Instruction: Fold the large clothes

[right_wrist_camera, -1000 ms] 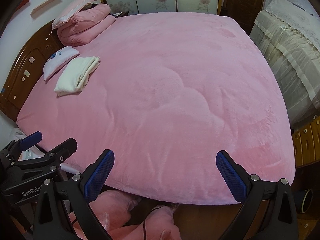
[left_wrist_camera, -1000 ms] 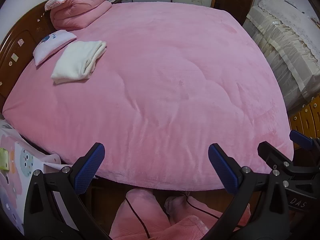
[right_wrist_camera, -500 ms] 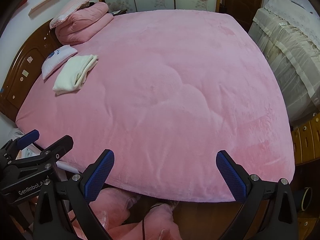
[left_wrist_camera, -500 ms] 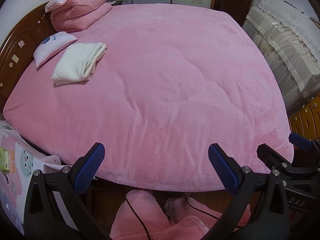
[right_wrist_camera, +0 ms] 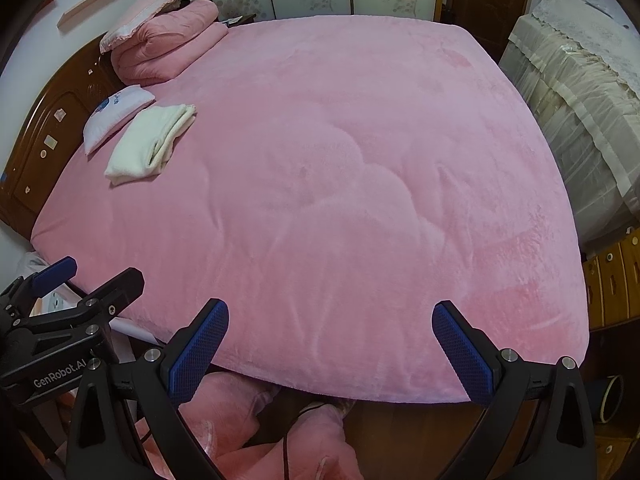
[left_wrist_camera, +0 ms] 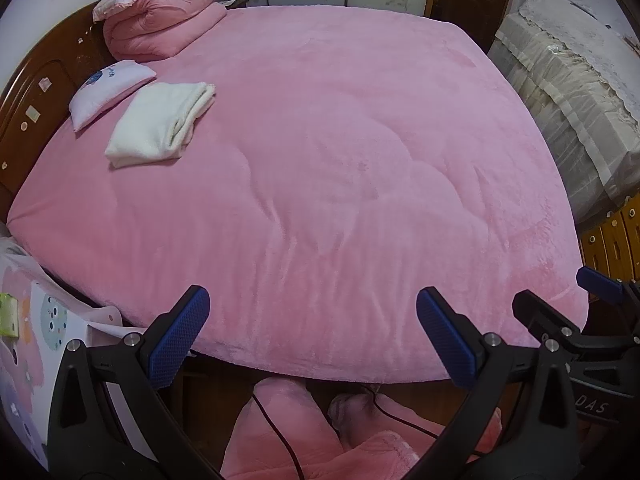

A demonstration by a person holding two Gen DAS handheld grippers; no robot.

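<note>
i judge the fold finished or between garments: a cream-white fleecy garment folded into a neat rectangle (left_wrist_camera: 160, 125) lies near the head of the bed covered in a pink plush quilt (left_wrist_camera: 340, 160), just beside a small white pillow (left_wrist_camera: 110, 92). no unfolded clothing shows on the bed. i hold both tools level over the near edge, side by side. my left gripper (left_wrist_camera: 313, 332) has its fingers spread wide and empty; my right gripper (right_wrist_camera: 331, 344) likewise, holding nothing.

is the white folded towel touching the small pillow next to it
Touching: in the left wrist view the towel's far corner meets the pillow's edge with no pink cover showing between them.
</note>
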